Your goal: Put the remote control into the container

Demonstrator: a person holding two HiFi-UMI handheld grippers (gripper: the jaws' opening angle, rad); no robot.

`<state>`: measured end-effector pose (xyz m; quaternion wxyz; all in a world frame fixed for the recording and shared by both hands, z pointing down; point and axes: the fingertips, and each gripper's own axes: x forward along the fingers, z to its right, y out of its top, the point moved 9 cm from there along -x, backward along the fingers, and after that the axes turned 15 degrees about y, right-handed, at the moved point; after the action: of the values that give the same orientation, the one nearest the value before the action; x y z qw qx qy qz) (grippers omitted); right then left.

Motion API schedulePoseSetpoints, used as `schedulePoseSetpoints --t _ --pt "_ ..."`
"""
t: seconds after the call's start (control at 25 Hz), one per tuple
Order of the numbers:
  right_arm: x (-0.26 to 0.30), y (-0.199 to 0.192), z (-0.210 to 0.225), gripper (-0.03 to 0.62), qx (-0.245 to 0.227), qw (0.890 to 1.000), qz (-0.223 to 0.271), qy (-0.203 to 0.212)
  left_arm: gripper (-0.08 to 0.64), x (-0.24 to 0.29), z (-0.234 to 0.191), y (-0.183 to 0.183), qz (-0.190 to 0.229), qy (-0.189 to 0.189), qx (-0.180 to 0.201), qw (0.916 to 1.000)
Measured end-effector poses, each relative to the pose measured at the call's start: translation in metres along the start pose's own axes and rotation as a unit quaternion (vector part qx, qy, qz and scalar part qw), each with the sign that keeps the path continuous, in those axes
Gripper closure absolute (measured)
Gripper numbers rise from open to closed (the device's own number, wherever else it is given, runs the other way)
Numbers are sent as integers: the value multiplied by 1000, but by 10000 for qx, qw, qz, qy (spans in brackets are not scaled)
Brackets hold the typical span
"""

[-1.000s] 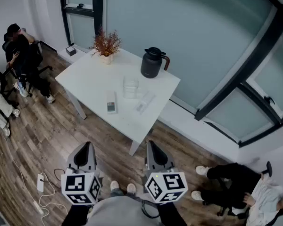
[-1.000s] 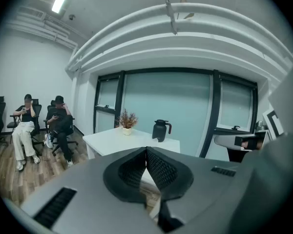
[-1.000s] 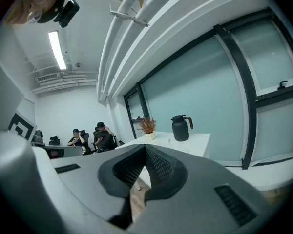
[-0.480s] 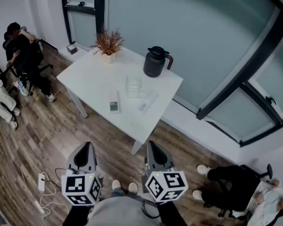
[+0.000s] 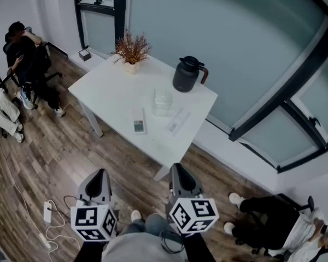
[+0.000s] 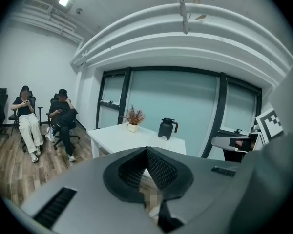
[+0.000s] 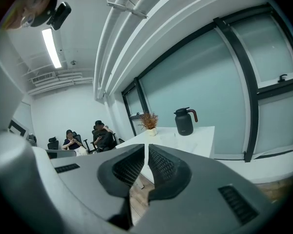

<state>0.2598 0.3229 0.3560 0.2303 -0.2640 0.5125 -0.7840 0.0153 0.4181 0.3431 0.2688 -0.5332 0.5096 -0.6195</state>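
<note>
Hand-held grippers: the left hand-held gripper [image 5: 100, 173] and right hand-held gripper [image 5: 177, 168] sit at the bottom of the head view. Both have their jaws pressed together on nothing, well apart from the counter [image 5: 106, 89].
Remote control: the white remote control [image 5: 139, 119] lies flat, screen up, at mid-frame near the counter's near edge, below and left of the container.
Handling: it is probably light, rigid plastic, smooth and a little slippery. A pinch across its narrow width near the middle looks the surest hold.
Container: the container [image 5: 163, 101] is clear and open-topped, and near the remote. It appears empty, though its clear walls make that hard to confirm.
Also on the counter: a slim white object [image 5: 176, 123] lies right of the remote. A black jug [image 5: 187, 75] and a dried plant [image 5: 132, 49] stand toward the far edge.
</note>
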Motion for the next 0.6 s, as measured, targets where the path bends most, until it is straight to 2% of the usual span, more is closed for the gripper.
schedulePoseSetpoints --t 0.12,0.32,0.6 --pt "17 2 -6 584 -65 10000 -64 36 551 9 -11 -1 -45 32 -57 10000" --pt "57 9 -4 580 -263 9987 -300 324 551 35 -20 6 -38 142 -135 9998" --pt "146 23 28 515 -260 9952 -610 714 551 101 -21 30 -6 356 -182 9992"
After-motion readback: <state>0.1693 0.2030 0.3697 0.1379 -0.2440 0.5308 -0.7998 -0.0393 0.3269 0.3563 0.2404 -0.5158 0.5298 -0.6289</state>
